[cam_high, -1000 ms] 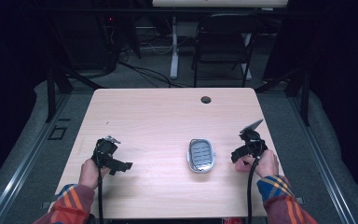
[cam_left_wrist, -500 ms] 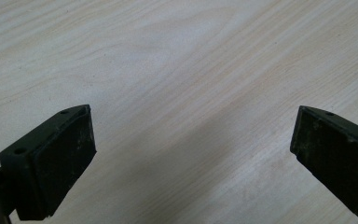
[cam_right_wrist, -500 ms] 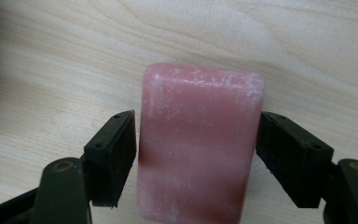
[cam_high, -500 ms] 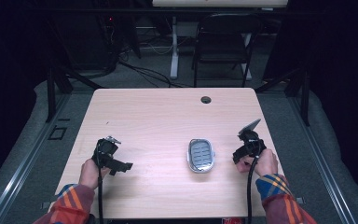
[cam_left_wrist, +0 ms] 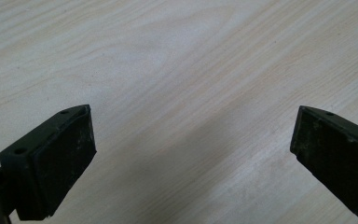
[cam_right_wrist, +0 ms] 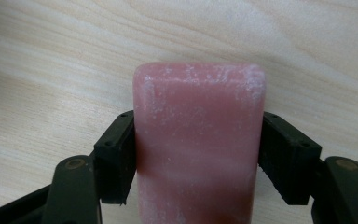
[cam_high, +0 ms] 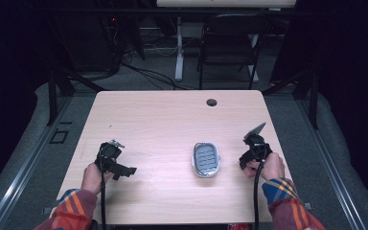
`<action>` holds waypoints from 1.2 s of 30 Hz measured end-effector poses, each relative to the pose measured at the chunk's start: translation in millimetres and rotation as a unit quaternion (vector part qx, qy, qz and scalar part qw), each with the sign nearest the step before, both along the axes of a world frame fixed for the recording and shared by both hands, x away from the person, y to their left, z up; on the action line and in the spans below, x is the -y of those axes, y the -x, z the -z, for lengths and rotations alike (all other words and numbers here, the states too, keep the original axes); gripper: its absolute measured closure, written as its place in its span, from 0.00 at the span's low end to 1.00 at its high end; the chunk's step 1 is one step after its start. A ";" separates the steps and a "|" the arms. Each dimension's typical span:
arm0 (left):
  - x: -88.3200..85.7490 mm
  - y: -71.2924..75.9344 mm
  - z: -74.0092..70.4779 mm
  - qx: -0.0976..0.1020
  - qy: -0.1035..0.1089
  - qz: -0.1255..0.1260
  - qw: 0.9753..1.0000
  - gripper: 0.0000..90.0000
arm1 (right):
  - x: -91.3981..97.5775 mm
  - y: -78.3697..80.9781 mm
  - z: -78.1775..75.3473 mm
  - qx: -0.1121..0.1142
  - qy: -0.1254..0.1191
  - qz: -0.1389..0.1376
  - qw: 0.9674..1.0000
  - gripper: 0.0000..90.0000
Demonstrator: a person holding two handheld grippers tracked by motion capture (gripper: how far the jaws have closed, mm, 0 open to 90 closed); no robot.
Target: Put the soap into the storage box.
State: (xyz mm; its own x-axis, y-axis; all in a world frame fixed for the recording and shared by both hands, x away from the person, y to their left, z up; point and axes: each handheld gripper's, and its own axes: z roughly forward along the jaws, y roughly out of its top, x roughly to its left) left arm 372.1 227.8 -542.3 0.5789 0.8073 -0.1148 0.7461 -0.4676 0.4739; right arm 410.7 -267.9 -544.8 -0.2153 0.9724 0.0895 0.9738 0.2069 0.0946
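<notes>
A pink soap bar (cam_right_wrist: 198, 154), dusted white, stands between the pads (cam_right_wrist: 121, 154) of my right gripper (cam_right_wrist: 198, 140) just above the wooden table. The jaws have just been closing and now press on both of its sides. In the high view the right gripper (cam_high: 247, 160) is at the table's right edge, right of a grey ridged soap dish (cam_high: 206, 159) that lies empty. My left gripper (cam_high: 123, 170) rests at the front left. Its jaws (cam_left_wrist: 193, 140) stand wide open over bare wood.
The light wooden table (cam_high: 172, 120) has a round cable hole (cam_high: 212, 102) near its far edge. A black chair (cam_high: 227, 48) and a desk leg stand beyond the table in the dark room. Cables trail from both grippers toward the person.
The right gripper's jaws have drawn together. Both hands stay where they were, and the soap dish has not moved.
</notes>
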 end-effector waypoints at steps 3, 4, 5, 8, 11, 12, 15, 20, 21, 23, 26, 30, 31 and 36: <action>0.2 0.1 -0.1 0.000 0.000 0.001 1.000 0.00 | -0.9 0.5 0.5 0.002 0.006 -0.007 1.000 0.40; 0.3 0.1 0.1 -0.001 0.000 0.001 1.000 0.00 | -1.1 0.5 0.3 0.002 0.006 -0.008 1.000 0.40; 0.3 0.0 0.3 -0.002 -0.001 0.002 1.000 0.00 | -1.3 0.6 0.3 0.002 0.007 -0.008 1.000 0.40; 0.3 0.2 0.1 -0.001 0.000 0.002 1.000 0.00 | -1.0 0.6 0.4 0.002 0.005 -0.009 1.000 0.40; 0.3 0.3 0.1 -0.002 0.000 0.002 1.000 0.00 | -0.9 0.6 0.4 0.001 0.005 -0.009 1.000 0.40; 0.3 0.3 0.0 -0.001 0.000 0.002 1.000 0.00 | -1.0 0.7 0.4 0.002 0.006 -0.008 1.000 0.40; 0.3 0.2 0.1 -0.002 0.000 0.002 1.000 0.00 | -1.1 0.7 0.4 0.002 0.006 -0.008 1.000 0.40; 0.3 0.2 0.1 -0.002 0.000 0.002 1.000 0.00 | -1.9 0.9 0.7 0.002 0.007 -0.009 1.000 0.40; 0.3 0.2 0.1 -0.002 -0.001 0.002 1.000 0.00 | -1.6 0.4 -0.1 -0.002 0.009 -0.015 1.000 0.40; 0.4 0.2 0.1 -0.002 -0.001 0.002 1.000 0.00 | -2.0 0.8 0.0 -0.001 0.011 -0.014 1.000 0.40; 0.5 0.3 0.0 -0.002 0.000 0.003 1.000 0.00 | -3.1 1.1 -0.1 -0.004 0.011 -0.022 1.000 0.41; 0.4 0.5 -0.2 -0.002 0.001 0.002 1.000 0.00 | -4.6 1.3 -0.5 -0.006 0.014 -0.028 0.999 0.41; 0.4 0.6 -0.3 -0.002 0.001 0.003 1.000 0.00 | -4.6 1.3 -1.2 -0.006 0.015 -0.029 0.999 0.41; 0.5 0.6 -0.3 -0.002 0.001 0.003 1.000 0.00 | -3.1 1.5 -7.6 -0.005 0.010 -0.033 0.999 0.41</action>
State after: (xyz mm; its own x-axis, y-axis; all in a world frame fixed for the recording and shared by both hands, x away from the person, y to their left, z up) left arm 371.5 227.2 -541.9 0.5829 0.8038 -0.1187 0.7458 -0.4713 0.4708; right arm 409.2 -264.8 -537.2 -0.2785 0.9576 0.0730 0.9587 0.2727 0.0811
